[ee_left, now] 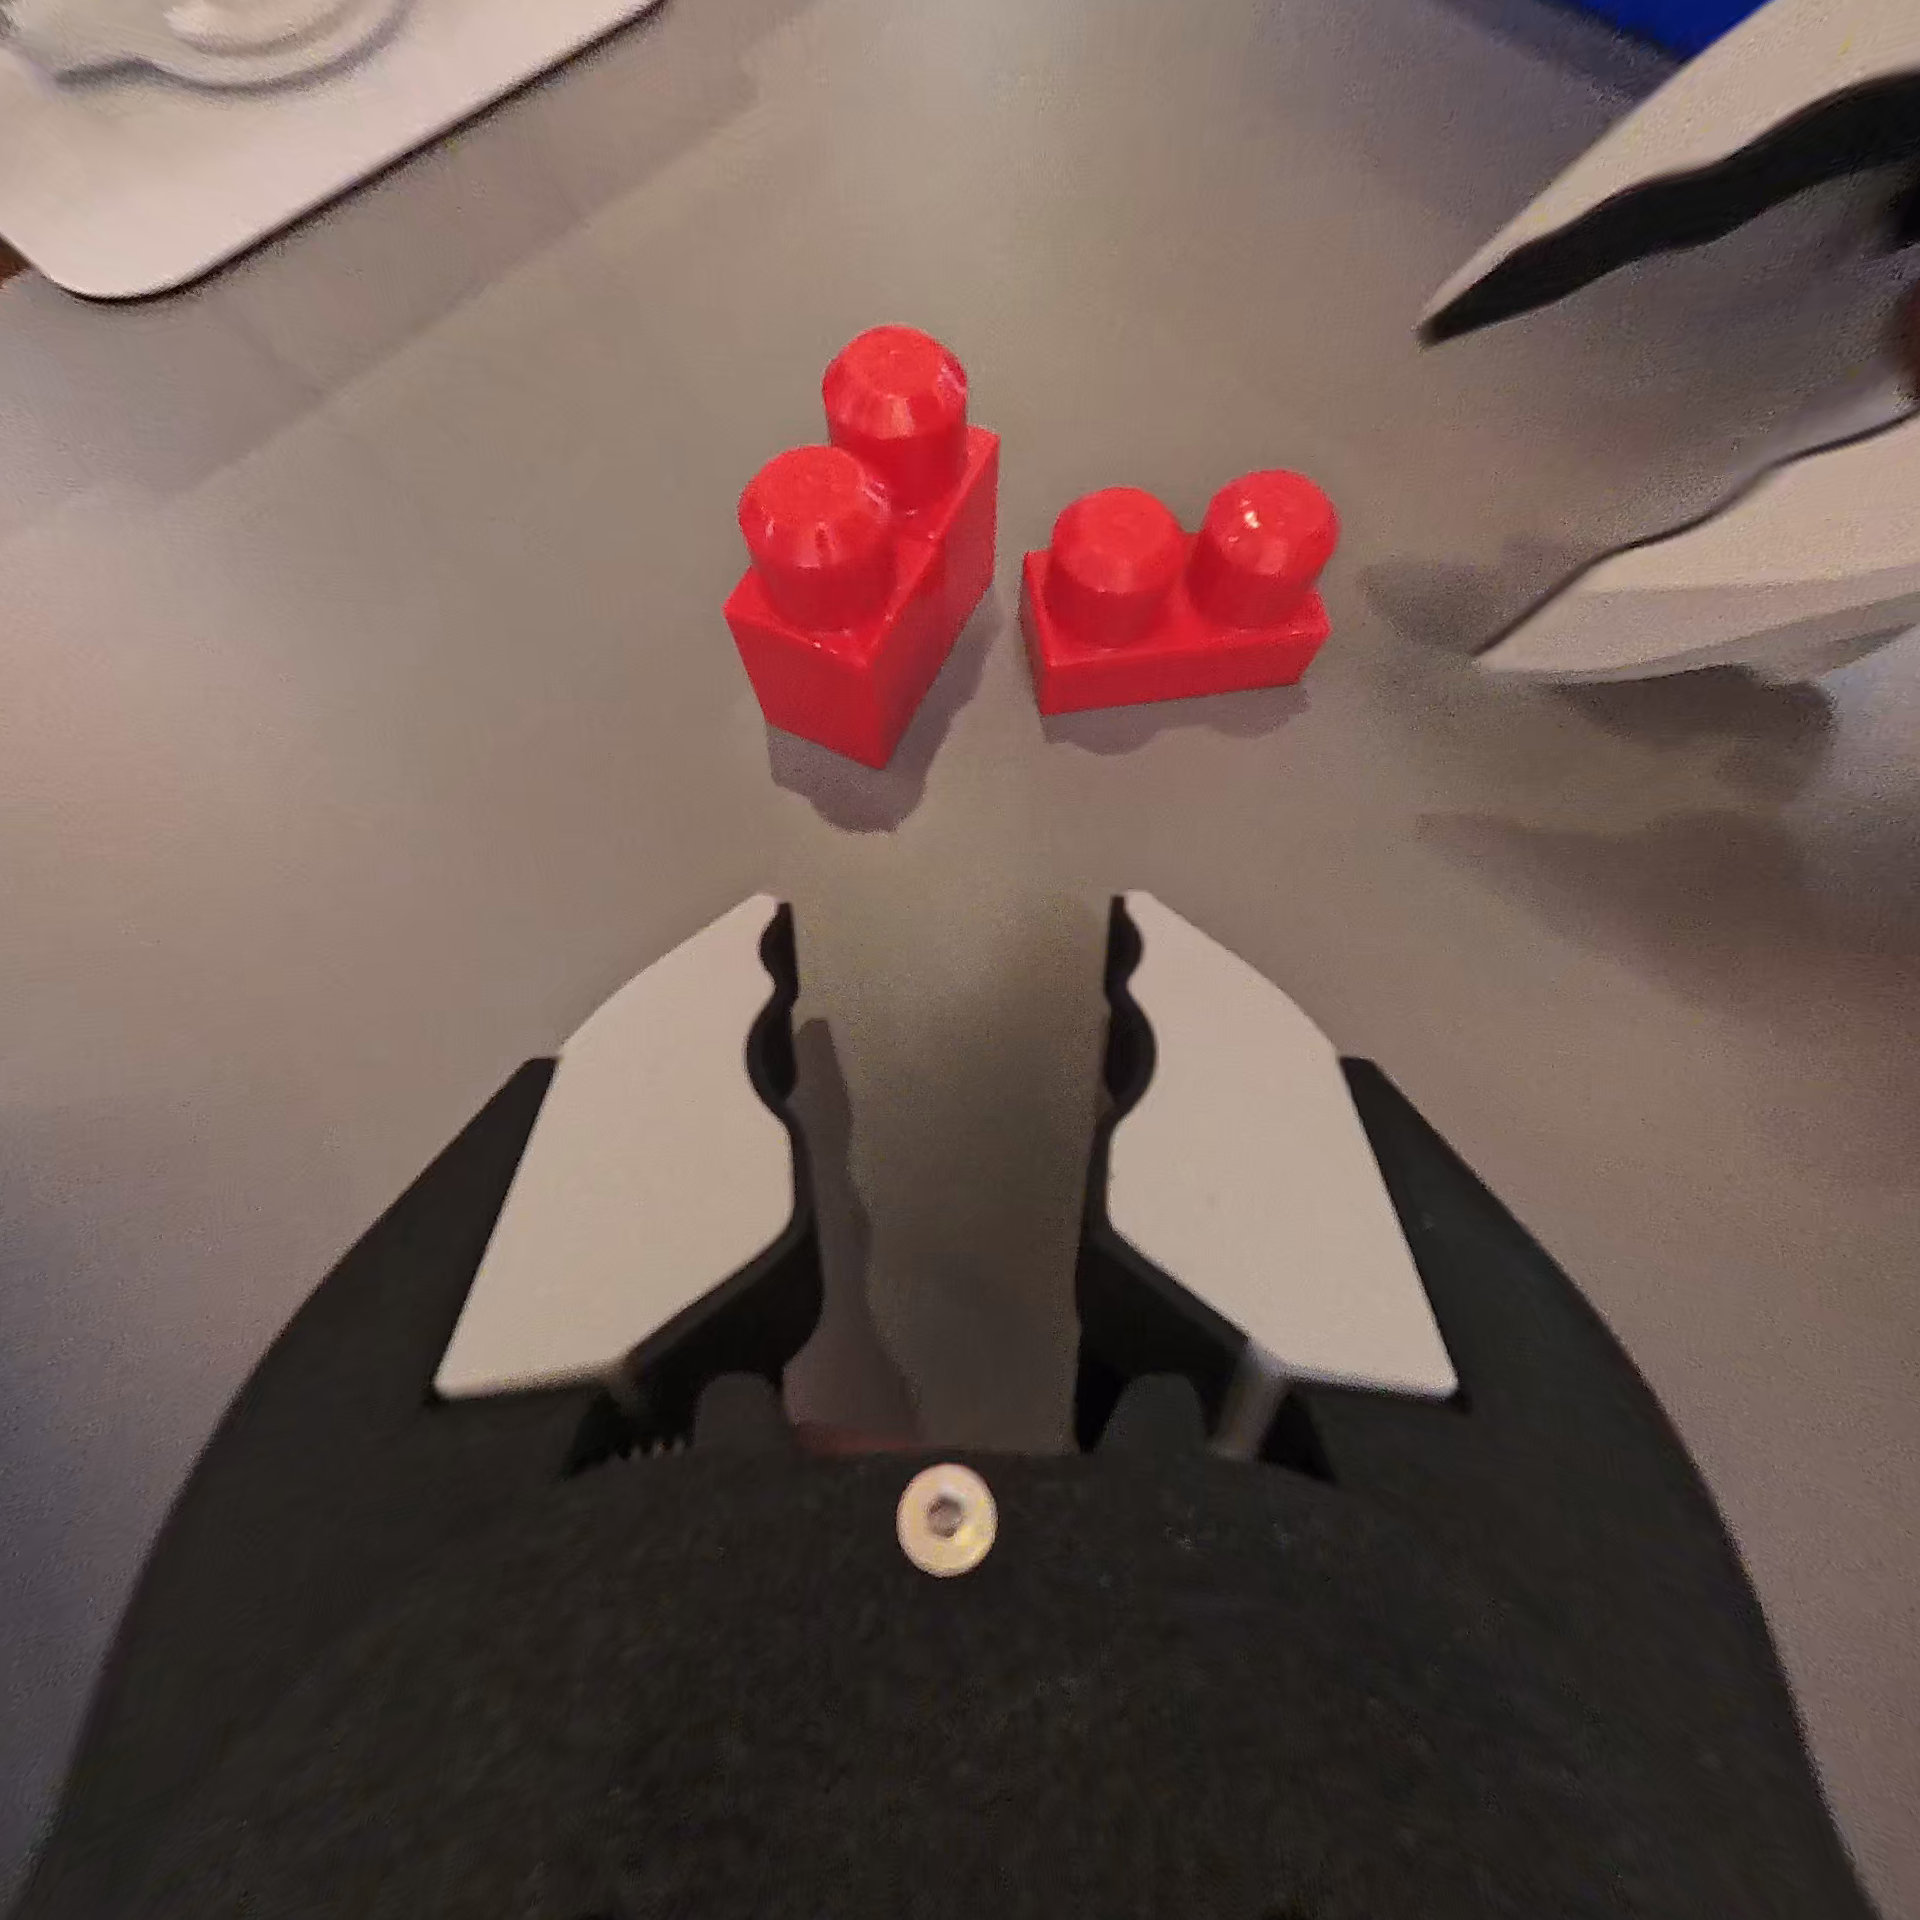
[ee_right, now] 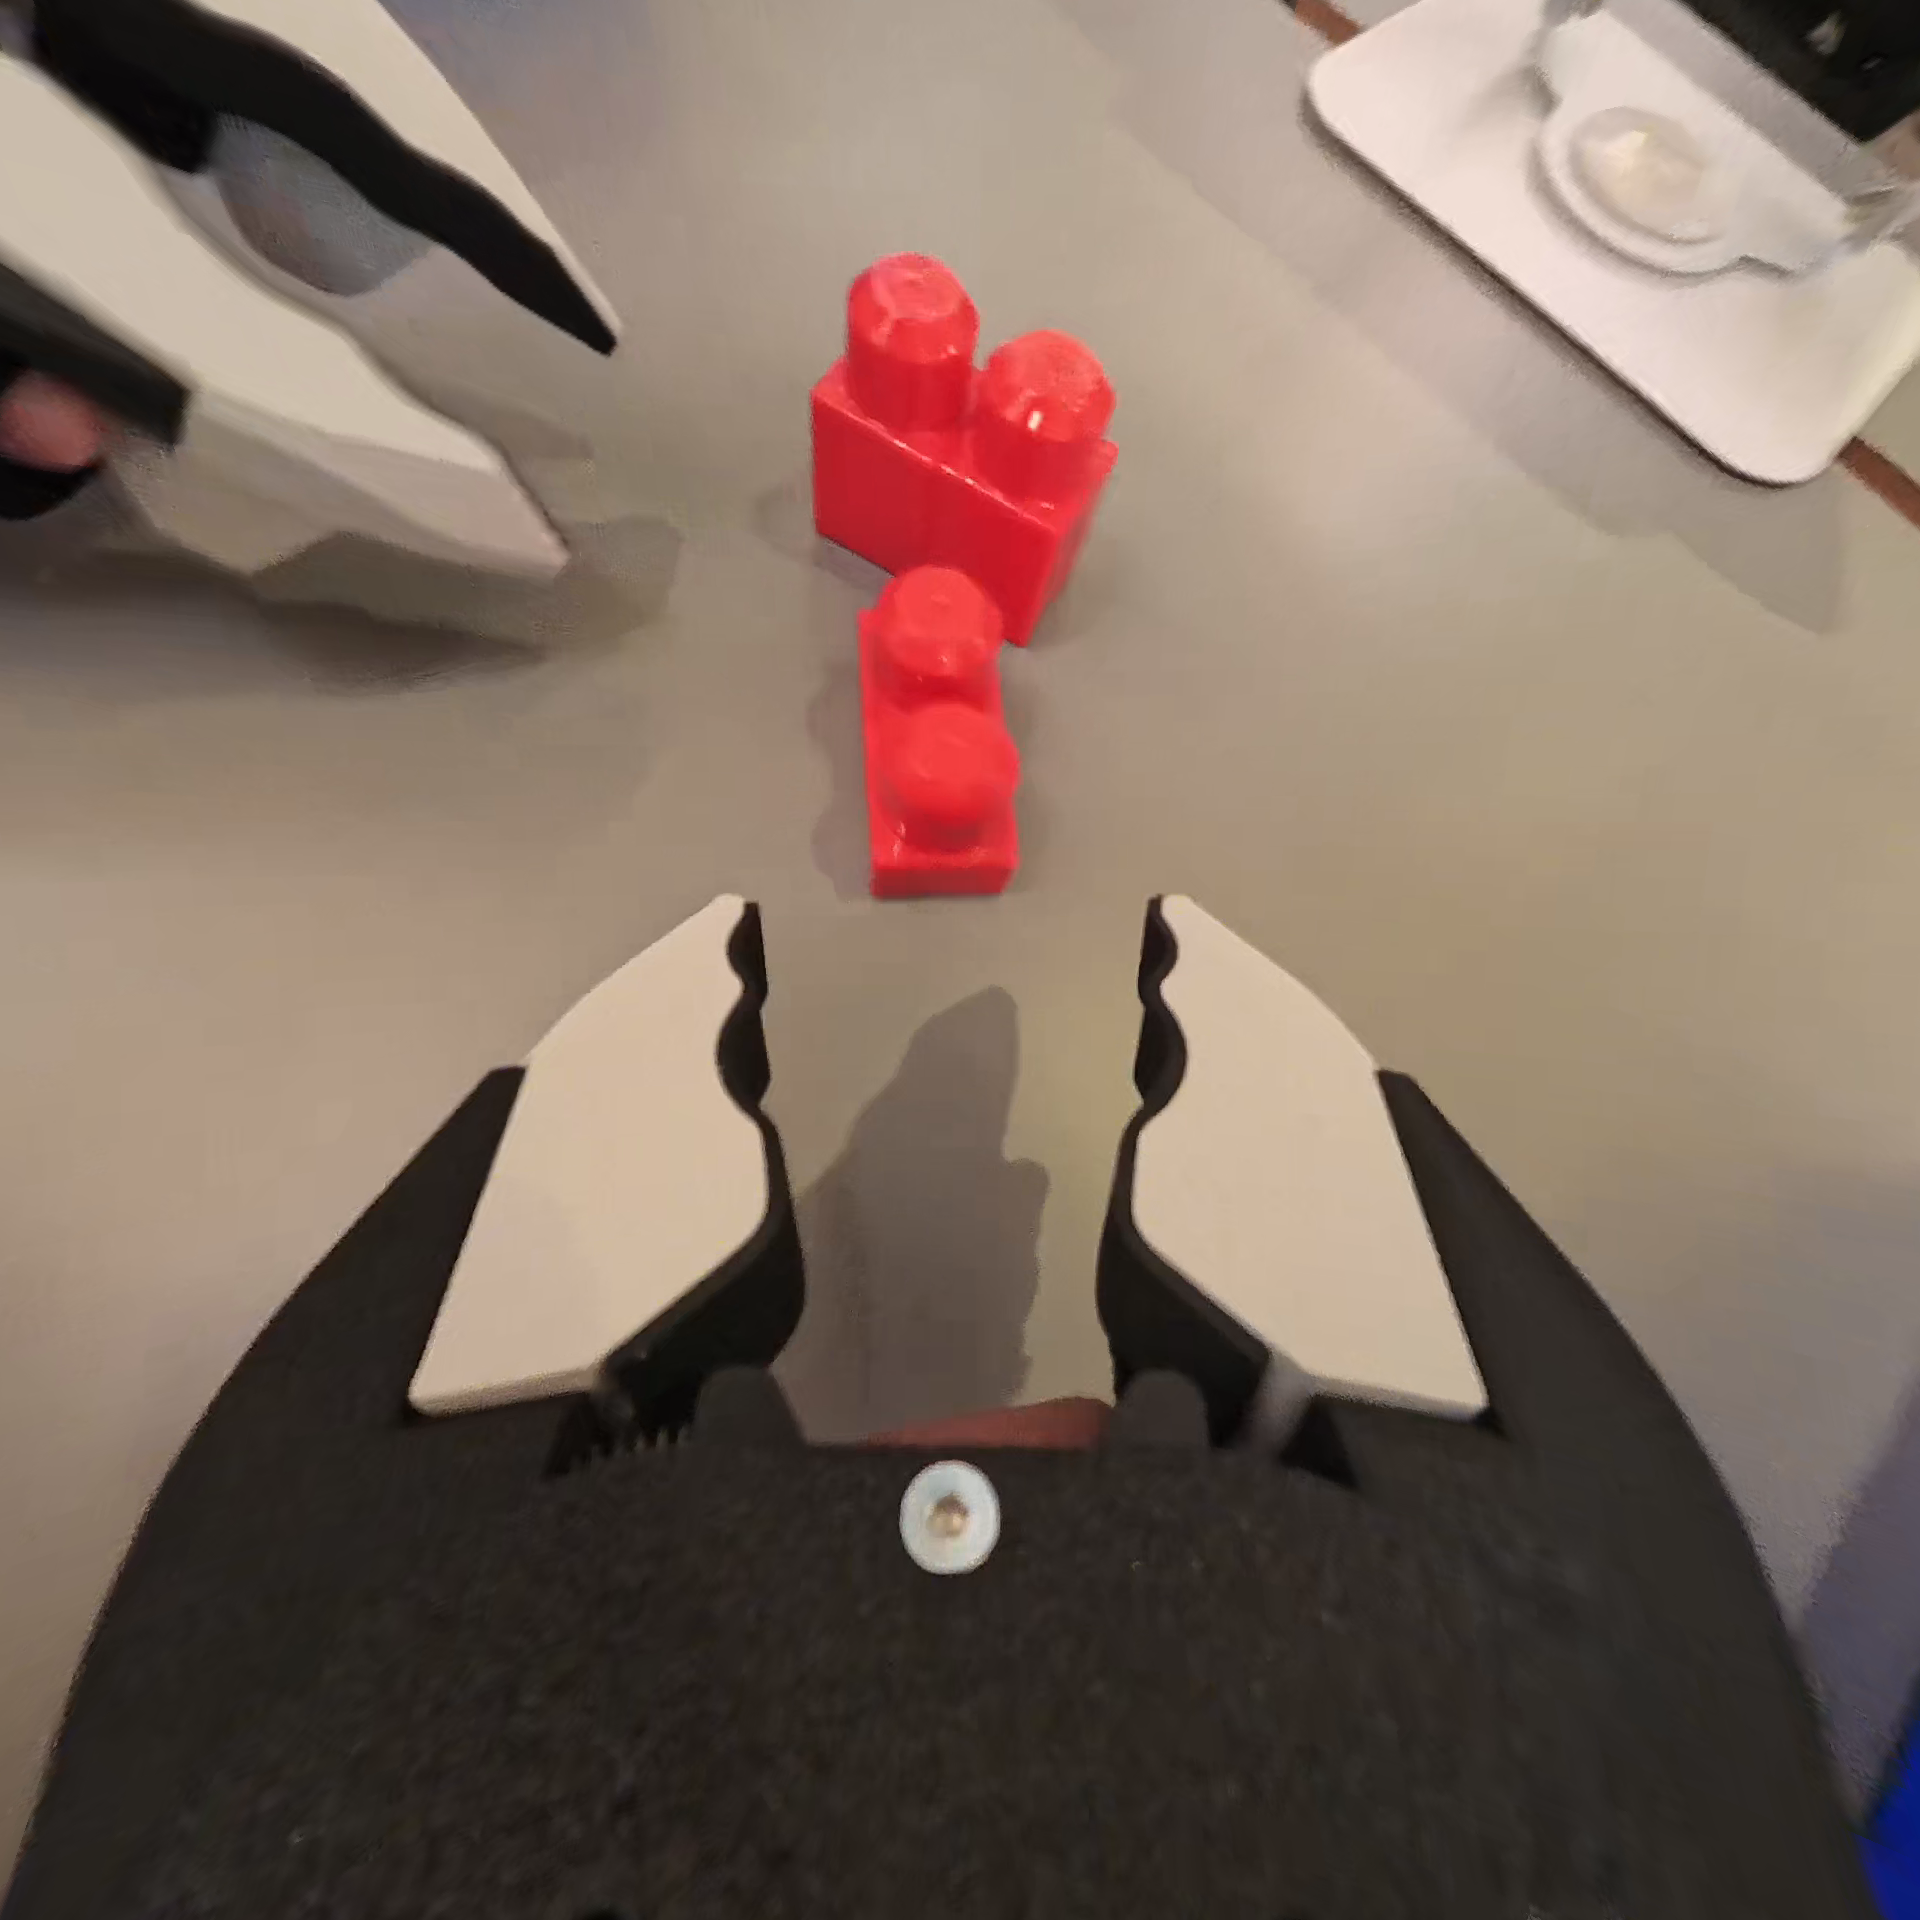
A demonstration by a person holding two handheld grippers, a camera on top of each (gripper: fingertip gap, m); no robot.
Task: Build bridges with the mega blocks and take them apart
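Two red two-stud blocks stand apart on the grey table. The taller block point(ee_left: 868, 582) is on the left in the left wrist view, the flat low block point(ee_left: 1174, 613) just right of it with a narrow gap. In the right wrist view the tall block point(ee_right: 956, 468) is farther away and the low block point(ee_right: 940, 758) nearer. My left gripper point(ee_left: 945, 914) is open and empty, a short way before the blocks. My right gripper point(ee_right: 951, 914) is open and empty, its tips just short of the low block. Each gripper also shows in the other's view, the right one point(ee_left: 1455, 488) and the left one point(ee_right: 587, 457).
A white mat point(ee_right: 1621, 281) with a clear glass object point(ee_right: 1662, 177) on it lies beyond the blocks; it shows in the left wrist view point(ee_left: 208, 177) at top left. A blue thing point(ee_left: 1631, 21) sits at the top right edge. A person's fingers point(ee_right: 42, 426) hold the left gripper.
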